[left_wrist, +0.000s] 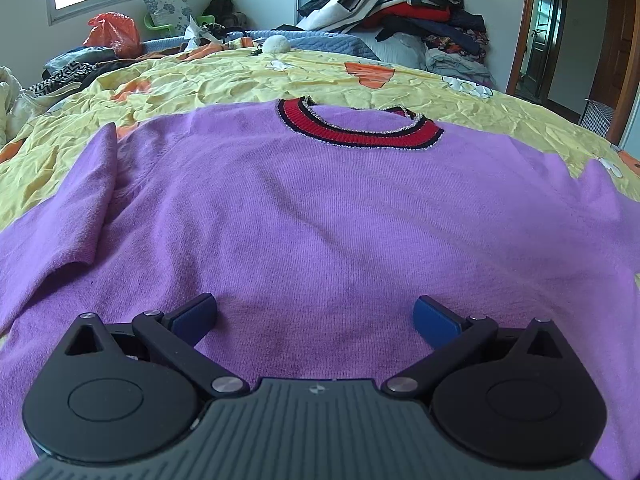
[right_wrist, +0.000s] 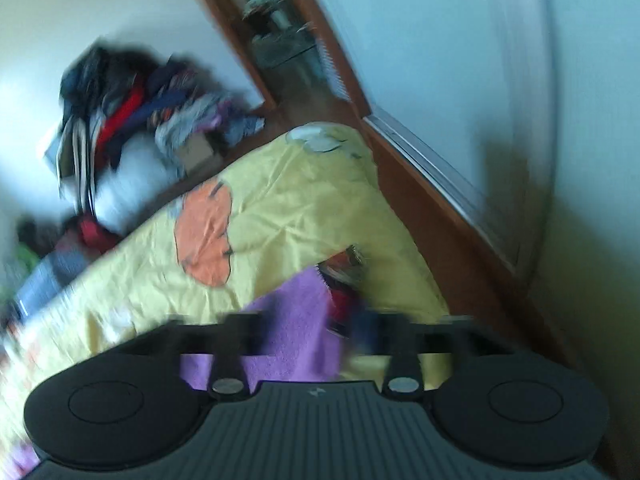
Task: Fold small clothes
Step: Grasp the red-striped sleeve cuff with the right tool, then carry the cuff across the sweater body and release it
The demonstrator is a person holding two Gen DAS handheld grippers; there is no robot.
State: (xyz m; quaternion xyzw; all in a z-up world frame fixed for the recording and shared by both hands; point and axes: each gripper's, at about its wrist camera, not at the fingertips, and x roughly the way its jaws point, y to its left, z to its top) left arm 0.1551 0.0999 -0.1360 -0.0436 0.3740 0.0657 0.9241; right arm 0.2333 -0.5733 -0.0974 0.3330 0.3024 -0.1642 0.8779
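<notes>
Purple sweater point(left_wrist: 320, 208) is spread front-up on the bed, on the yellow bedspread point(left_wrist: 224, 80), red-and-navy collar point(left_wrist: 360, 128) pointing away from the person. Body lies mostly flat, a few shallow creases across the chest. Left sleeve point(left_wrist: 86, 196) is turned in alongside the body, bunched rather than laid clean. I'd call that at most a start on the fold; the body itself shows no fold yet, so nearly everything is left: sleeves in, sides over, bottom up

Left tool point(left_wrist: 316, 314) hovers over the hem end, blue pads point(left_wrist: 434, 318) spread wide, nothing between them. Looks lined up for a grab at the hem or lower body, but that's my read

Right tool point(right_wrist: 308, 332) view is heavily motion-blurred. A strip of purple knit with red trim, probably the other sleeve cuff point(right_wrist: 304, 312), runs between its fingers near the bed's corner. Fingers look fairly close together but I can't tell whether they're clamped on the fabric or only passing over it

Around: big clothes pile point(left_wrist: 404, 4) at the far end, more clothing and an orange plastic bag point(left_wrist: 114, 34) far left, white fluffy ball point(left_wrist: 276, 45) beyond the collar. All well apart from the sweater, so nothing blocks the fold area. Main nuisance, in my judgement, is the wrinkly bedspread under soft knit: it could drag along when the sweater moves
</notes>
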